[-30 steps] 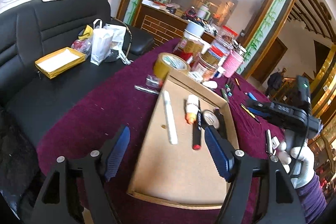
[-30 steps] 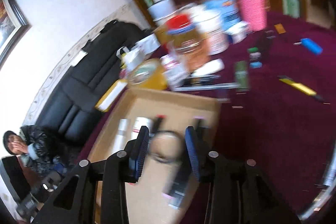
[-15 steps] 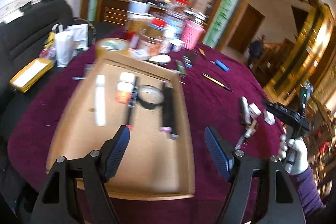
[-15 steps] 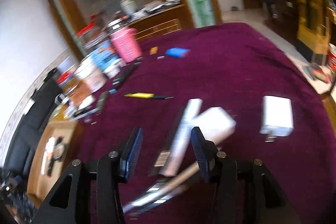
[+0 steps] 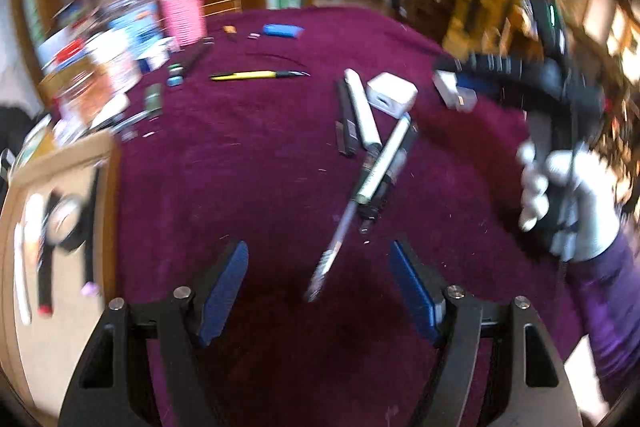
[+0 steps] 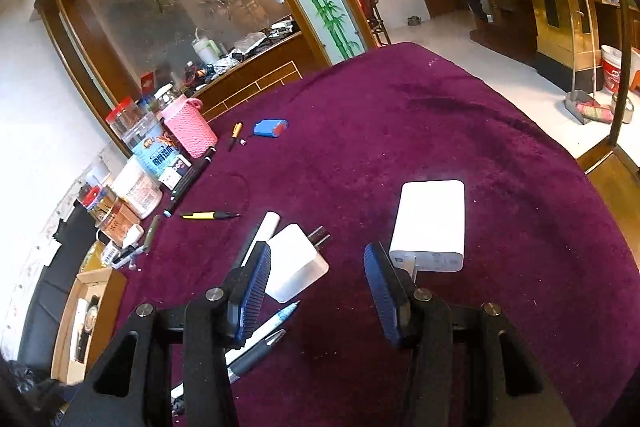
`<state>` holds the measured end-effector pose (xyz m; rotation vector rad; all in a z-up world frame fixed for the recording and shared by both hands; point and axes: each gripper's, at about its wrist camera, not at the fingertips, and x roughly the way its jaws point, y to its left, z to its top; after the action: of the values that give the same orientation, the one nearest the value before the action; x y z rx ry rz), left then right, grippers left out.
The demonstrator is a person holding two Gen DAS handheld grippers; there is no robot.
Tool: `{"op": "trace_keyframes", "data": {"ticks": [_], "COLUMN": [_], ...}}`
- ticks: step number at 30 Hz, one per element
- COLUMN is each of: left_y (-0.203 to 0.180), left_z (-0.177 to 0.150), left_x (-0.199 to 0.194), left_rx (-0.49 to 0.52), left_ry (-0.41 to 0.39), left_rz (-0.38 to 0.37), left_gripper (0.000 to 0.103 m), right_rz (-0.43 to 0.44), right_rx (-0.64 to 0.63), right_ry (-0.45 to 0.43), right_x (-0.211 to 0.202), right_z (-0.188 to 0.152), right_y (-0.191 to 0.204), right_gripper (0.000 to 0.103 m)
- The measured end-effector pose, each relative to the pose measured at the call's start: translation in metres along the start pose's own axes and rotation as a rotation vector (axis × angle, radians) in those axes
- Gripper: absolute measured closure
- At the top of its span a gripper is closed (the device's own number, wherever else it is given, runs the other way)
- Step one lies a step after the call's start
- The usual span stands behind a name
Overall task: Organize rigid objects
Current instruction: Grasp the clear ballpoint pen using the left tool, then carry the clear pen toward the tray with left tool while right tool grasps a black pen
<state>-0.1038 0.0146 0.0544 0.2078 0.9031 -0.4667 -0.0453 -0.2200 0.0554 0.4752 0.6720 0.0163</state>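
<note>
My left gripper [image 5: 320, 279] is open and empty above the purple tablecloth. Ahead of it lie several crossed pens [image 5: 380, 163], a white tube [image 5: 362, 107] and a white plug adapter [image 5: 392, 94]. The cardboard tray [image 5: 52, 179] with pens and a tape roll lies at the left. My right gripper [image 6: 316, 281] is open and empty, low over the cloth between the white plug adapter [image 6: 294, 263] and a white power bank [image 6: 432, 223]. It also shows in the left wrist view [image 5: 460, 83], held by a gloved hand. Pens [image 6: 264, 335] lie under its left finger.
Jars, boxes and a pink knitted holder [image 6: 190, 127] crowd the table's far left edge. A yellow utility knife [image 6: 208, 215], a blue case [image 6: 270, 127] and a black marker [image 6: 188, 183] lie on the cloth. The cardboard tray [image 6: 88, 319] lies at the near left. The table drops off at the right.
Both grippers have swung right, away from the cardboard tray to the pens and white chargers. The right gripper has come down between the adapter and the power bank.
</note>
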Motion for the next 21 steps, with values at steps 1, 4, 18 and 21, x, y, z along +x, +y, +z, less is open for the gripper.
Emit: {"op": "trace_keyframes", "data": {"ticks": [1, 4, 18, 21], "left_y": [-0.008, -0.015, 0.015, 0.014], "left_z": [0.001, 0.004, -0.017, -0.014], "left_x": [0.011, 0.036, 0.003, 0.011], "left_rx": [0.042, 0.089, -0.023, -0.012], "left_ry": [0.012, 0.066, 0.062, 0.067], "left_rz": [-0.003, -0.002, -0.032, -0.003], "left_gripper": [0.042, 0.060, 0.095, 0.095], "right_rz": [0.010, 0.029, 0.016, 0.007], "right_rx": [0.000, -0.007, 0.005, 0.001], "right_ry": [-0.001, 0.009, 0.027, 0.027], "right_x": [-0.001, 0.000, 0.004, 0.004], "right_z": [0.000, -0.001, -0.004, -0.005], "right_y": [0.001, 0.006, 0.000, 0.000], "right_gripper": [0.051, 0.051, 0.051, 0.051]}}
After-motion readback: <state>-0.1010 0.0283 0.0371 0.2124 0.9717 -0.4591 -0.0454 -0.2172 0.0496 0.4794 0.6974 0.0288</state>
